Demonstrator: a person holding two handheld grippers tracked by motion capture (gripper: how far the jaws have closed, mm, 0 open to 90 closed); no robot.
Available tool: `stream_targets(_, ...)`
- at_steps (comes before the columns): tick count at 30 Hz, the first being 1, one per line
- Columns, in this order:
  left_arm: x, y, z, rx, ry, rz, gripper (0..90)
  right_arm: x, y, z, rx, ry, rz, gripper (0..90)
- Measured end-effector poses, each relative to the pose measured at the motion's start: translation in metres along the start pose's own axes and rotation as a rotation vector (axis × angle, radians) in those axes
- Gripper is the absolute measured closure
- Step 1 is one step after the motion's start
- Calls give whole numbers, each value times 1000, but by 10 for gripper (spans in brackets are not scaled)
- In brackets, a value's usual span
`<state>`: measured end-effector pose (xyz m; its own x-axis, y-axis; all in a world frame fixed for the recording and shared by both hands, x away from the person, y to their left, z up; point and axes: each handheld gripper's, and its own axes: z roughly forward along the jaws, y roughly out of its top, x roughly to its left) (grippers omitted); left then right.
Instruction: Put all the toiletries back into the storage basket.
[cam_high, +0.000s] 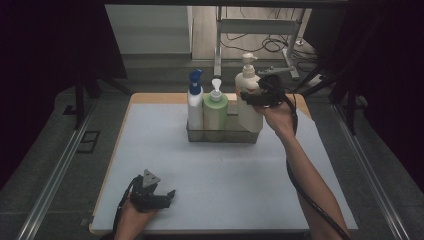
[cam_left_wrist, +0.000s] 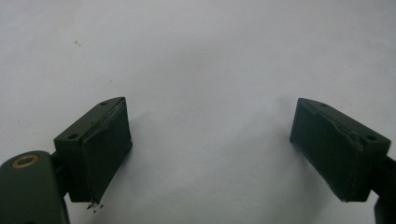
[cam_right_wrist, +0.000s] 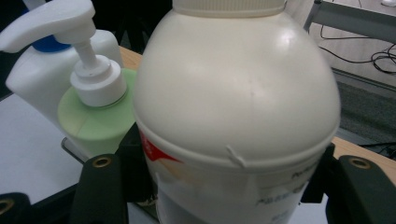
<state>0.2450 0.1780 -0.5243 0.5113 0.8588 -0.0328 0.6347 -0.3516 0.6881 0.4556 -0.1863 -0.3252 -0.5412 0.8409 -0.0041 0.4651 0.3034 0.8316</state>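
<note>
right tongs (cam_high: 256, 98) clamp cream bottle (cam_right_wrist: 233, 107), its pump cropped | left tongs (cam_left_wrist: 210, 144) agape on table (cam_left_wrist: 201, 56)

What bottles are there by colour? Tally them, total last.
Cream pump bottle: 1, clamped by the right gripper
Green pump bottle: 1
White bottle with blue top: 1
Total: 3, at the metal basket.

Left claw (cam_high: 167, 196) rests low, jaws wide apart — right claw (cam_high: 248, 97) reaches forward, arm extended, jaws clamped.
</note>
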Motion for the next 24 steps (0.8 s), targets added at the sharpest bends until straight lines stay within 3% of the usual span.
stream_targets(24, 0, 0, 0, 3, -1, 0, 121, -7, 1, 46, -4, -22, -5, 379)
